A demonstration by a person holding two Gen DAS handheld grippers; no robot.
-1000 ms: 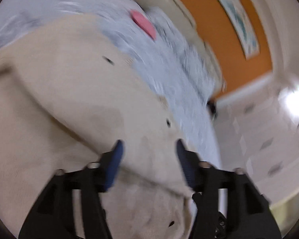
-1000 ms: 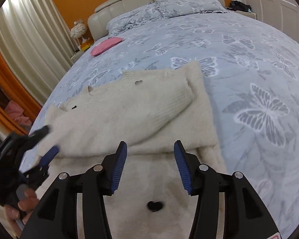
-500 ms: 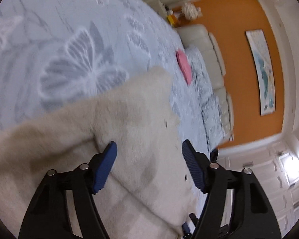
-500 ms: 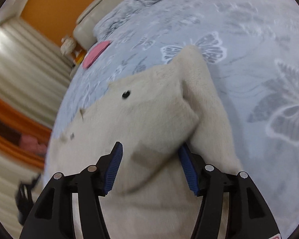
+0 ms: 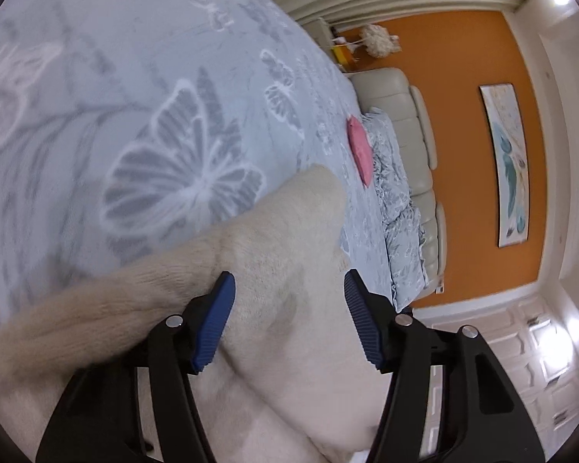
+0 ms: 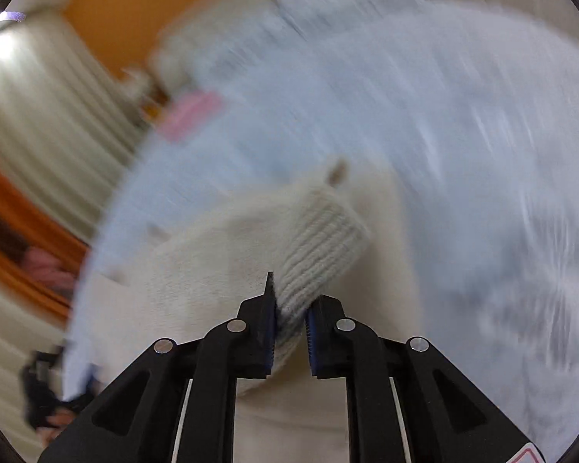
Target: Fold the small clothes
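Cream sweater (image 5: 289, 270): lies on the bed, on the blue-grey butterfly bedspread (image 5: 143, 123). Only part of it shows in either view. In the left wrist view its lower portion runs out of the bottom of the picture and behind the black gripper arms; a folded corner rises to a rounded tip near the picture's middle. In the right wrist view the ribbed cuff (image 6: 324, 247) of a sleeve is sharp, the rest of the knit soft and smeared.

Right gripper (image 6: 289, 332): jaws have just been closing and stand narrow, pinching the ribbed cuff between the blue pads. The cuff fans out above the pinch.

Left gripper (image 5: 285, 316): jaws have just been closing somewhat but stand fairly wide, with sweater fabric between them. Whether the pads press on the knit cannot be told for sure; the left pad looks to meet the fold, the right pad looks clear of it.

Hard to make out: the right wrist view is heavily blurred, so the bedspread pattern, the curtains (image 6: 38, 123) and a pink item (image 6: 191, 115) are only streaks. At its lower left edge a dark shape with something skin-toned cannot be read.

Open room: bare bedspread spreads wide to the left and above the sweater in the left wrist view. A pink folded cloth (image 5: 359, 150) lies well apart, near the pillows (image 5: 397, 200) and the cream headboard (image 5: 417, 135). Beyond stand an orange wall (image 5: 471, 154) with a picture (image 5: 511, 162).
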